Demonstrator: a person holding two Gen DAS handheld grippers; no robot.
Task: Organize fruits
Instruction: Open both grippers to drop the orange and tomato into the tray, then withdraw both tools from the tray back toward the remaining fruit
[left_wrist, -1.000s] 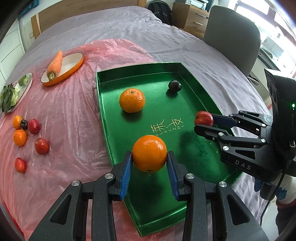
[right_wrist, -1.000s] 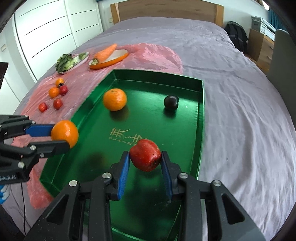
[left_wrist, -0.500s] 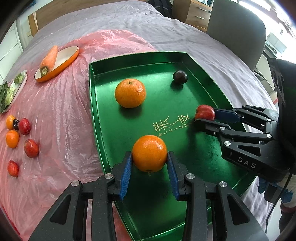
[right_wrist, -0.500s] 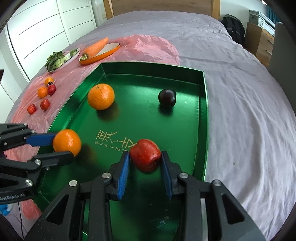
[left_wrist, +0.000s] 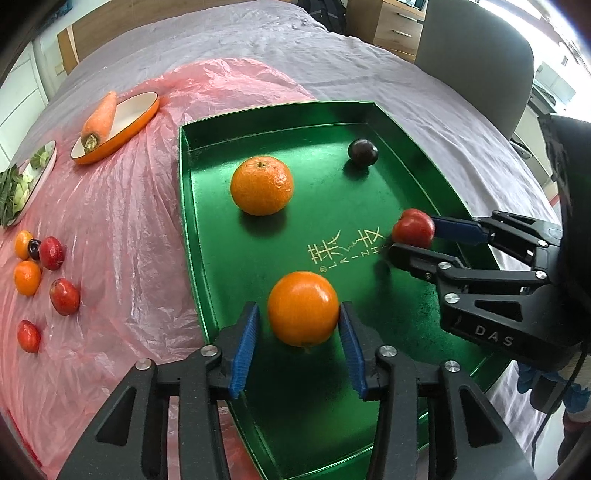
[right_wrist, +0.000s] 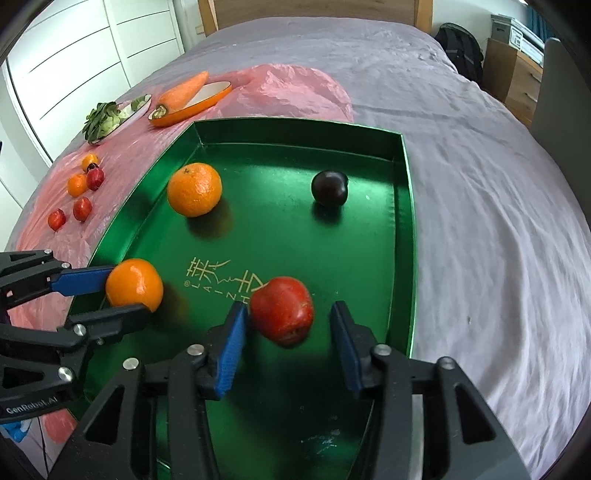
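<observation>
Bright daylight from a window at right, soft shadows, sheen on the green tray (left_wrist: 207, 258), fisheye-warped dark corners.

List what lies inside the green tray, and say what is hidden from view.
Inside the green tray: two oranges, a dark plum and a red apple. The near end of the tray floor is covered by the gripper bodies.

A bed (right_wrist: 480, 192) with a wrinkled grey cover carries a pink plastic sheet (left_wrist: 122, 229) on its left side and a green tray (right_wrist: 404, 236) whose left edge lies on that sheet
</observation>
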